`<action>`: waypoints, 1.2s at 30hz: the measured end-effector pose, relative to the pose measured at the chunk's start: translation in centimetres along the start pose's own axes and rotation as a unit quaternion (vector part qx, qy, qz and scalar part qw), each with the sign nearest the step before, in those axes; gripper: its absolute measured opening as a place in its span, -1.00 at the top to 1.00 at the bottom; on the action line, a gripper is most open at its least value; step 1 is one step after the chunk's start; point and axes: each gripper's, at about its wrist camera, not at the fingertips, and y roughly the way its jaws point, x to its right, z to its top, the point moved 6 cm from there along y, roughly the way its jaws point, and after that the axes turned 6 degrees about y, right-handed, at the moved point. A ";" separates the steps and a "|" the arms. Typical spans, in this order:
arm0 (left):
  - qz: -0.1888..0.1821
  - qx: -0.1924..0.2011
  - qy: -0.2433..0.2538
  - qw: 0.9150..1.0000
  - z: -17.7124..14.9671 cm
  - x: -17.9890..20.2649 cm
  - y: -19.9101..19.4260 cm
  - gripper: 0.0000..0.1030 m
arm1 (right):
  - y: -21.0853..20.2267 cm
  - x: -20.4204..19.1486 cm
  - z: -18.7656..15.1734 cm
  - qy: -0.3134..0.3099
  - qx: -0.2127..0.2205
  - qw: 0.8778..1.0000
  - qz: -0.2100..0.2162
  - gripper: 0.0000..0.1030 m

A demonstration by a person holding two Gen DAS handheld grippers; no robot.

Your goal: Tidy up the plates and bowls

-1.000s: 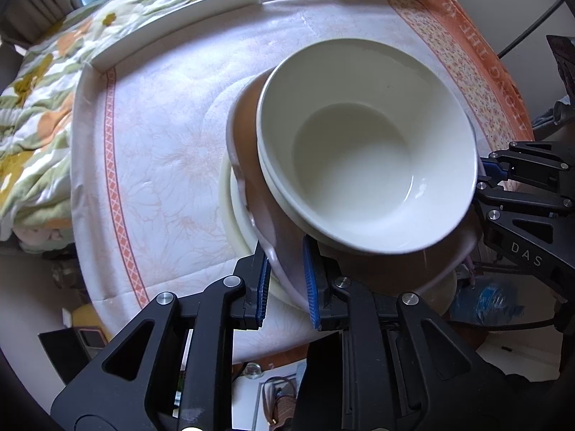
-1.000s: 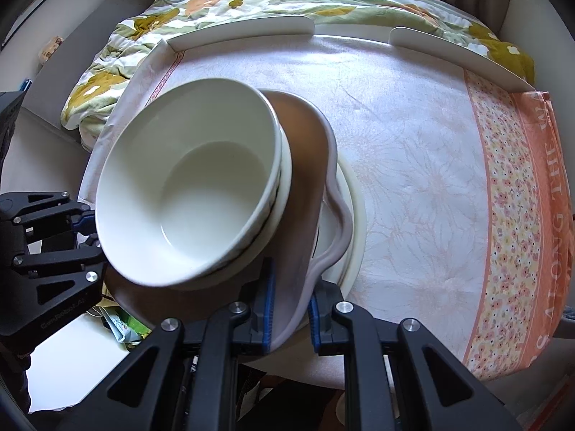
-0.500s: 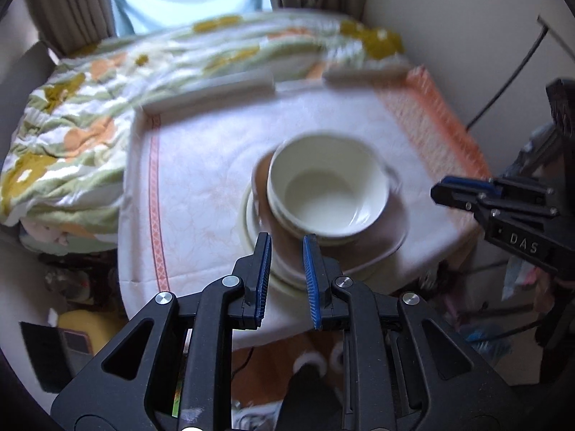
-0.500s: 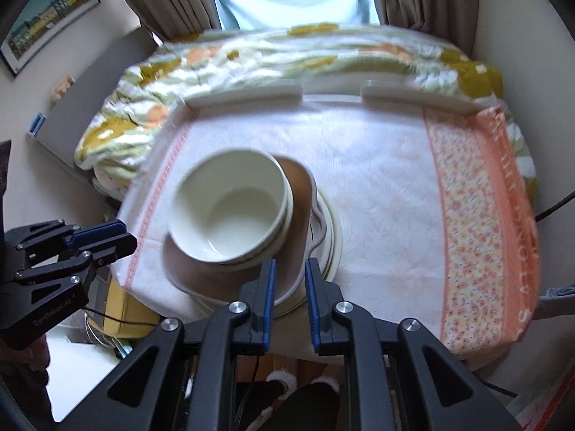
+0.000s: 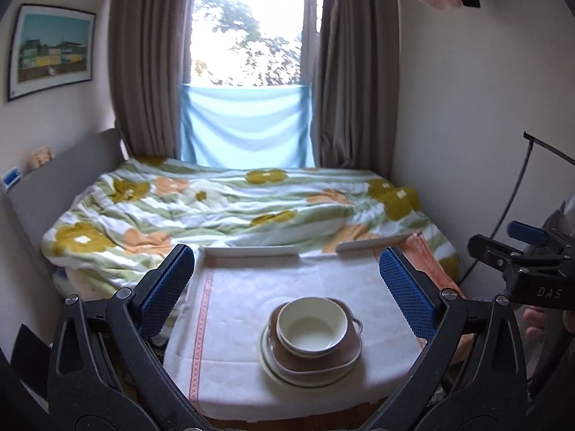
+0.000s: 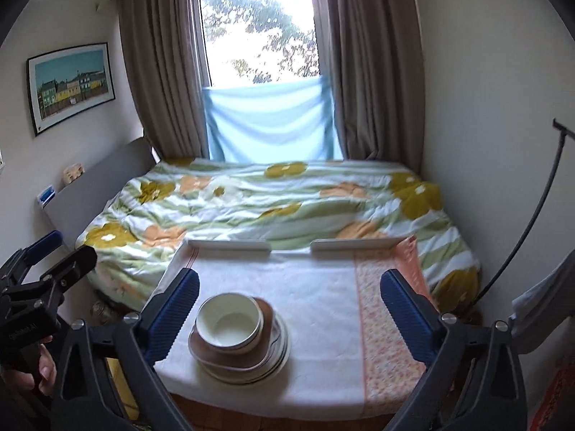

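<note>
Now your left gripper [image 5: 287, 291] and right gripper [image 6: 289, 303], off the brown plate [image 5: 316, 357], are opening empty above the table [image 5: 233, 377]; stack [image 6: 240, 341] looks finished.

Landmark: dish stack [image 5: 312, 341] on the table [image 5: 233, 323]
Left, right, behind stack: bare cloth
Far edge: two low rails [image 5: 251, 250]

A glossy, smooth ceramic bowl [image 5: 312, 325] is seen on a matt brown plate [image 5: 316, 357], over a woven tablecloth [image 5: 233, 323].
</note>
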 end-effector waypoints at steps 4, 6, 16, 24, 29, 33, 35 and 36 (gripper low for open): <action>0.024 0.012 0.011 1.000 0.0 0.7 -0.8 -0.99 | -1.5 0.6 0.7 0.000 0.037 0.999 -0.020 -0.97; 0.032 0.018 0.014 0.999 -0.2 1.0 -1.0 -0.99 | -1.7 0.7 0.7 -0.007 0.043 0.999 -0.028 -0.97; 0.036 0.027 0.004 0.999 -0.6 2.0 -1.3 -0.99 | -1.7 1.0 0.4 -0.012 0.049 0.998 -0.026 -0.97; 0.036 0.028 0.004 0.999 -0.6 2.1 -1.1 -0.99 | -1.6 1.0 0.5 -0.013 0.052 0.998 -0.026 -0.97; 0.038 0.028 0.004 0.999 -0.7 2.1 -0.9 -0.99 | -1.4 1.1 0.5 -0.012 0.052 0.998 -0.027 -0.97; 0.041 0.031 0.008 0.999 -0.6 1.9 -0.8 -0.99 | -1.2 1.2 0.6 -0.011 0.051 0.998 -0.026 -0.97; 0.041 0.032 0.009 0.999 -0.7 1.7 -0.8 -0.99 | -1.2 1.1 0.5 -0.010 0.053 0.998 -0.026 -0.97; 0.041 0.032 0.009 0.999 -0.6 1.5 -0.8 -0.99 | -1.2 1.1 0.6 -0.010 0.053 0.998 -0.026 -0.97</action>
